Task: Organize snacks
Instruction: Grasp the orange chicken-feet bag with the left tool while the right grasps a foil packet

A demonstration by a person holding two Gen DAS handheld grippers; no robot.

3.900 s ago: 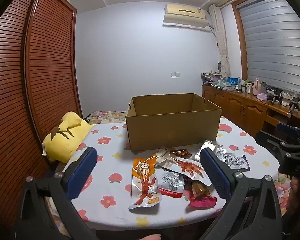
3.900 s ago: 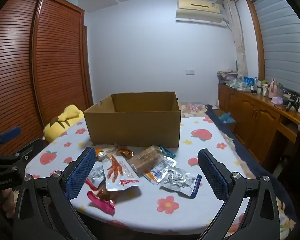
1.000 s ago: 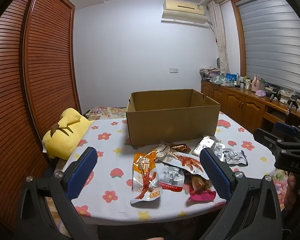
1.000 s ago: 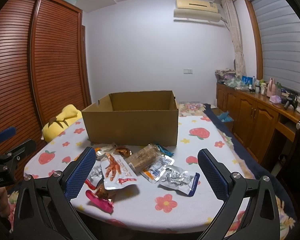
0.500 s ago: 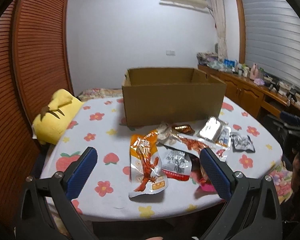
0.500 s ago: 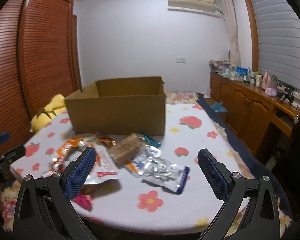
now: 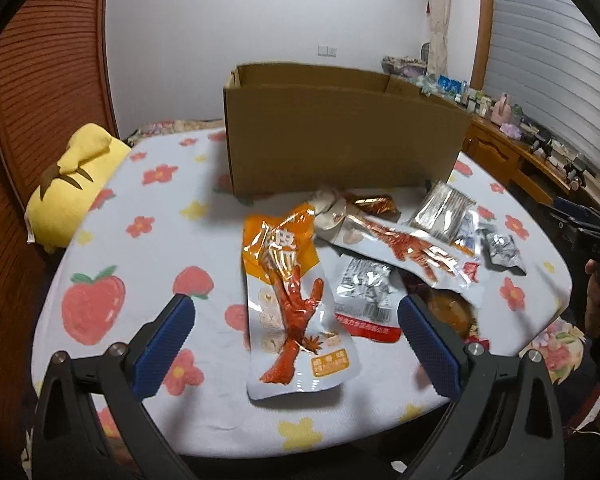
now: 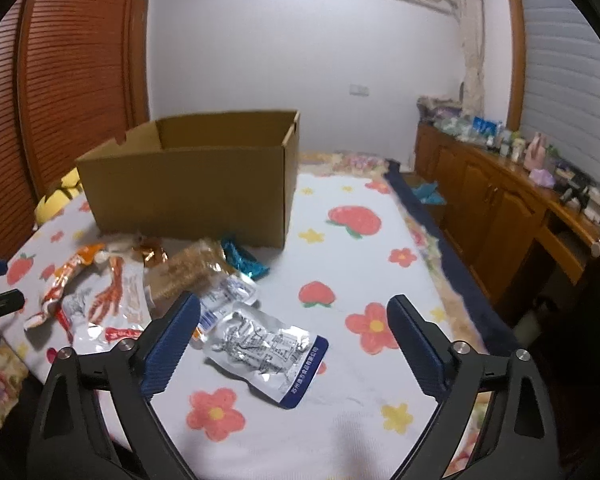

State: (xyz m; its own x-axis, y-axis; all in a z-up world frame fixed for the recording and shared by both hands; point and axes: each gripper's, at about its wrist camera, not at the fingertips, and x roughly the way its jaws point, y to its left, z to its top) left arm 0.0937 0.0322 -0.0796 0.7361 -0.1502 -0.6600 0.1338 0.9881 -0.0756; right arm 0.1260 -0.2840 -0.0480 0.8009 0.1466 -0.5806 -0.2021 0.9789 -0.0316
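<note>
The orange chicken-foot packet is laid flat near the front edge of the desk, its long axis running from that edge toward the one cardboard box standing farther back. The left tongs are held wide open above it, angled downward, nothing gripped. The right tongs are likewise spread open and empty over one silver packet. Several more packets are piled between; an exact count cannot be made.
</note>
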